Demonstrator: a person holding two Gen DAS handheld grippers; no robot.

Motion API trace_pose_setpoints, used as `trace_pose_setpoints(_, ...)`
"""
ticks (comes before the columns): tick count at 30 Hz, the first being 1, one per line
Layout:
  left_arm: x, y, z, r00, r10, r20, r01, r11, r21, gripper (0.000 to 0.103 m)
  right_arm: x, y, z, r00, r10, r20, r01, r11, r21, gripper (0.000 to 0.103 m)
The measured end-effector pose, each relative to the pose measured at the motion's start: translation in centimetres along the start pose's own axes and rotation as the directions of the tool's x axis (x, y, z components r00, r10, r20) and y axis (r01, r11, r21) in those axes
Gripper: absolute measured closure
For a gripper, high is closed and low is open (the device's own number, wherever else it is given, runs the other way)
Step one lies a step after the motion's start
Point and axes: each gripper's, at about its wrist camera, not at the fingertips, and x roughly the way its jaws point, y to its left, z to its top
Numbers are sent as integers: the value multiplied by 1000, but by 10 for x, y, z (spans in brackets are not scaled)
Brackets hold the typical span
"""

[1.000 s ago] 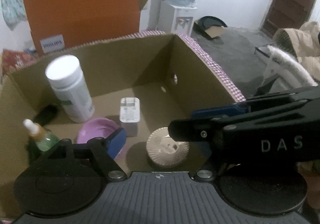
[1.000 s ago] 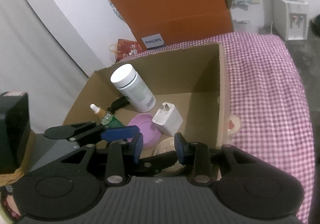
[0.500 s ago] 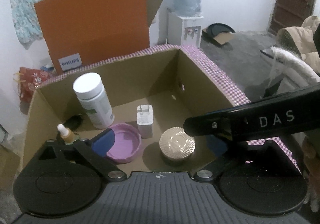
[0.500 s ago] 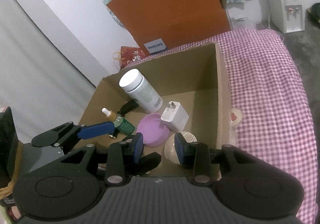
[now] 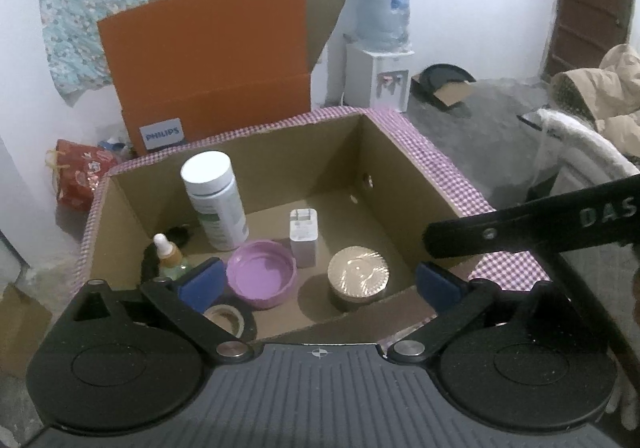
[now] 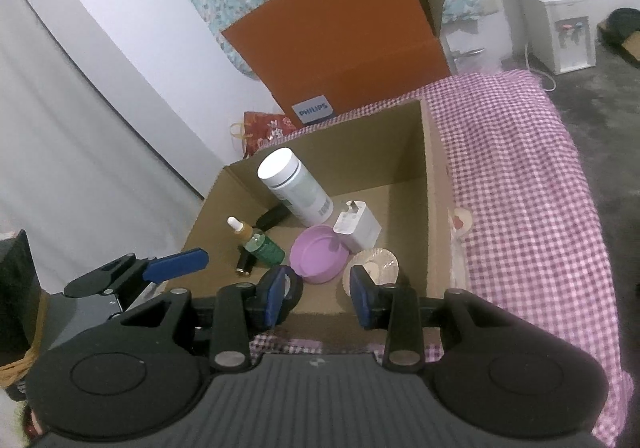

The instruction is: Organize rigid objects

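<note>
An open cardboard box (image 5: 404,184) (image 6: 434,184) sits on a purple checked cloth. Inside stand a white bottle (image 5: 214,200) (image 6: 296,186), a white charger (image 5: 304,232) (image 6: 358,226), a purple lid (image 5: 262,278) (image 6: 318,258), a gold-topped jar (image 5: 358,278) (image 6: 378,262), a dropper bottle (image 5: 170,256) (image 6: 256,240) and a tape roll (image 5: 230,318). My left gripper (image 5: 318,282) is open and empty above the box's near edge. My right gripper (image 6: 316,294) is open and empty above the near wall.
An orange Philips box (image 5: 208,68) (image 6: 344,44) stands behind. A water dispenser (image 5: 380,36) (image 6: 552,8) is at the back. The checked cloth (image 6: 520,188) spreads to the right. A red bag (image 5: 80,172) lies on the floor at left.
Both grippers have pulled up and back from the box, so more of the box and room shows. The objects inside have stayed put.
</note>
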Motion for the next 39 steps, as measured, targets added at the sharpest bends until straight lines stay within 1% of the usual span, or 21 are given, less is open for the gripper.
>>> trace_pose_setpoints(2, -6, 2, -3, 1000, 2, 2, -2, 1000, -5, 0, -10, 2, -4, 1000, 1, 16, -1, 1000, 10, 63)
trace_pose_setpoints(6, -21, 10, -12, 1000, -3, 20, 3, 999, -36, 0, -35, 9, -20, 998, -12, 68, 11, 1000, 12, 55)
trace_pose_setpoints(8, -28, 15, -17, 1000, -9, 29, 10, 998, -55, 0, -49, 14, -31, 995, -32, 94, 31, 999, 16, 53)
trace_pose_setpoints(12, -42, 23, -28, 999, -16, 45, 19, 997, -78, 0, -81, 20, -54, 985, -95, 144, 95, 995, 8, 43)
trace_pose_setpoints(15, -52, 29, -37, 998, -12, 58, 17, 996, -87, 0, -110, 24, -72, 964, -184, 190, 188, 982, -3, 43)
trace_pose_setpoints(18, -62, 39, -46, 998, -10, 66, 17, 994, -107, 0, -149, 20, -86, 927, -296, 231, 301, 953, 14, 43)
trace_pose_setpoints(19, -65, 43, -50, 997, -12, 71, 21, 993, -119, 0, -164, 17, -90, 909, -341, 241, 345, 938, 29, 43)
trace_pose_setpoints(21, -70, 50, -56, 996, -11, 84, 22, 990, -137, 0, -197, 11, -100, 854, -449, 262, 448, 892, 69, 43)
trace_pose_setpoints(22, -73, 53, -58, 996, -7, 89, 19, 990, -141, 0, -215, 9, -105, 819, -507, 270, 502, 860, 92, 43)
trace_pose_setpoints(23, -74, 55, -59, 996, -3, 94, 16, 990, -142, 0, -236, 7, -112, 770, -574, 278, 564, 817, 123, 42)
trace_pose_setpoints(25, -76, 57, -62, 995, 12, 99, 3, 990, -144, 0, -266, 6, -125, 685, -668, 290, 651, 740, 168, 39)
trace_pose_setpoints(26, -76, 59, -63, 995, 19, 100, -4, 989, -145, 0, -280, 8, -133, 630, -718, 296, 698, 690, 190, 37)
trace_pose_setpoints(28, -76, 59, -64, 995, 29, 99, -15, 990, -142, 0, -290, 13, -146, 542, -783, 307, 769, 609, 195, 34)
trace_pose_setpoints(29, -76, 58, -64, 994, 30, 100, -16, 990, -141, 0, -287, 16, -152, 508, -801, 316, 796, 577, 182, 30)
trace_pose_setpoints(30, -77, 58, -65, 994, 30, 102, -15, 990, -139, 0, -280, 18, -156, 488, -810, 326, 813, 557, 168, 27)
trace_pose_setpoints(31, -77, 57, -65, 994, 31, 100, -17, 991, -136, 0, -268, 20, -160, 476, -813, 336, 826, 544, 147, 26)
trace_pose_setpoints(32, -77, 56, -66, 995, 34, 98, -21, 991, -132, 0, -252, 22, -163, 477, -808, 345, 831, 543, 121, 24)
trace_pose_setpoints(33, -77, 54, -66, 994, 41, 97, -29, 992, -123, 0, -234, 22, -165, 493, -796, 350, 825, 556, 102, 24)
trace_pose_setpoints(34, -77, 52, -66, 994, 51, 96, -40, 993, -115, 0, -212, 20, -166, 528, -778, 342, 807, 584, 83, 24)
trace_pose_setpoints(38, -79, 49, -70, 991, 104, 90, -95, 991, -96, 0, -115, 7, -168, 726, -638, 257, 655, 755, 26, 24)
trace_pose_setpoints(39, -79, 49, -72, 989, 117, 87, -108, 990, -95, 0, -95, 4, -167, 764, -599, 242, 611, 791, 29, 24)
